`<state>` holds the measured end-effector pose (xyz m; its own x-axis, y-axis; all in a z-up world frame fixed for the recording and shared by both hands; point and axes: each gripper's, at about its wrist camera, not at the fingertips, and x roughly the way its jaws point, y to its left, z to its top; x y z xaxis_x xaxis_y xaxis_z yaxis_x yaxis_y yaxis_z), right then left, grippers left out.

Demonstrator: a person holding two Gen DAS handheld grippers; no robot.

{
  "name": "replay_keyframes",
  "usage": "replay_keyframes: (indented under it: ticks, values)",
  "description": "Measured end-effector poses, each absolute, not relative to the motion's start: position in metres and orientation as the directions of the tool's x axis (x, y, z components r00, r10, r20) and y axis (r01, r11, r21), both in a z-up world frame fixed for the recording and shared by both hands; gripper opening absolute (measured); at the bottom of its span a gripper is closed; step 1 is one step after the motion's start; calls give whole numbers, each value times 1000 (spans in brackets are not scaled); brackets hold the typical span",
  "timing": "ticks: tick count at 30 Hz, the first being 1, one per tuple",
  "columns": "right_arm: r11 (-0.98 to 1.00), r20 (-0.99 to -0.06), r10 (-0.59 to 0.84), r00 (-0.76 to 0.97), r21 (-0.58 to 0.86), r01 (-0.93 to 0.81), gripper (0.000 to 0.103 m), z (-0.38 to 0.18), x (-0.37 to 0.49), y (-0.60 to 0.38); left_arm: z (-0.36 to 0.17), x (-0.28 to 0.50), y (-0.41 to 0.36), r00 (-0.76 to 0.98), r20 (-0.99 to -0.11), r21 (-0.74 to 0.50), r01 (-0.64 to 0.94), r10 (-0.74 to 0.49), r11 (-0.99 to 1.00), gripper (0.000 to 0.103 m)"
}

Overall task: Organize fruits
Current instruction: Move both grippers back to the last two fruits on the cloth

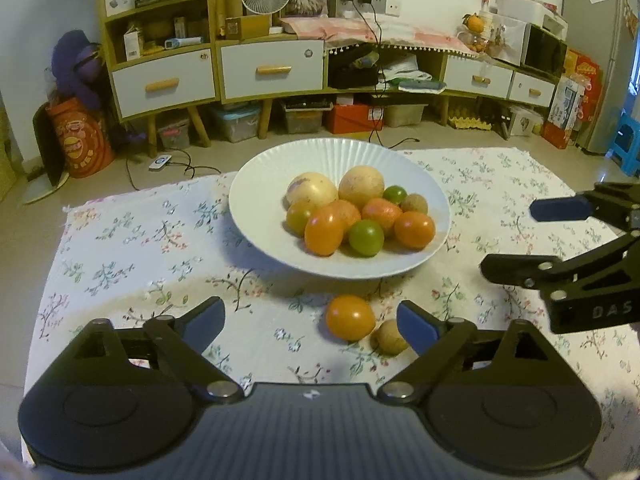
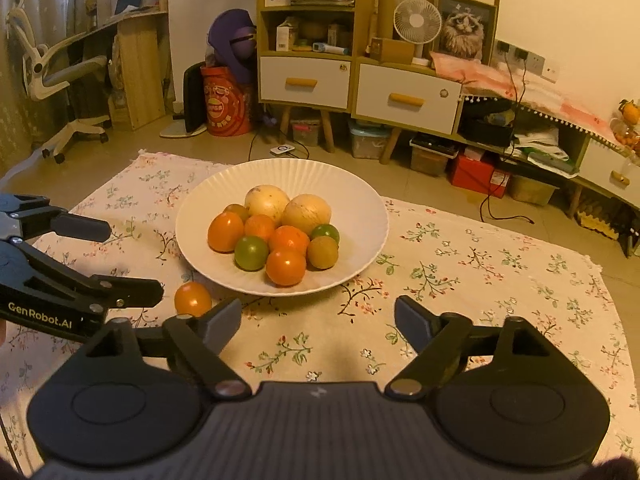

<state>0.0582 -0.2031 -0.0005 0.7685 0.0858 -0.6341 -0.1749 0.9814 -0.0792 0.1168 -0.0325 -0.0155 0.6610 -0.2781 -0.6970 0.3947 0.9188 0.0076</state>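
Observation:
A white ribbed plate (image 1: 264, 184) (image 2: 208, 204) on the floral cloth holds several fruits: two pale round ones, orange ones and green ones. An orange fruit (image 1: 350, 317) (image 2: 193, 299) and a small brown fruit (image 1: 388, 336) lie on the cloth in front of the plate. My left gripper (image 1: 310, 322) is open and empty, the two loose fruits just ahead between its fingers, nearer the right one. My right gripper (image 2: 318, 320) is open and empty over bare cloth, right of the orange fruit. It also shows in the left wrist view (image 1: 508, 240), open.
The floral cloth (image 1: 140, 248) (image 2: 480, 280) covers a low table. Beyond it stand wooden cabinets with white drawers (image 1: 272, 70) (image 2: 406, 98), storage boxes and cables on the floor. An office chair (image 2: 52, 76) stands far left. The left gripper shows at the left edge of the right wrist view (image 2: 128, 260).

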Motion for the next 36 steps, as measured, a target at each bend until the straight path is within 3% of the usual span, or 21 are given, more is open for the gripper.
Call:
replay_keyframes:
  ticks: [4,8,20,36]
  values:
    - [981,-637,78,767,-86,-171,97,-2,55,-203,-21,115,-29,654,-710,13,384,-262,923,92]
    - [979,-646,69,760,-102,-176,101,-6,53,-202,-28,114,-28,640,-729,18,370,-242,929,92]
    - [965,-688,45,724,-156,-209,103,-24,46,-196,-48,117,-27,574,-784,-37,340,-238,940,92]
    - [947,-723,55,688,-181,-265,103,-39,46,-182,-55,122,-33,609,-748,-48,347,-264,937,88]
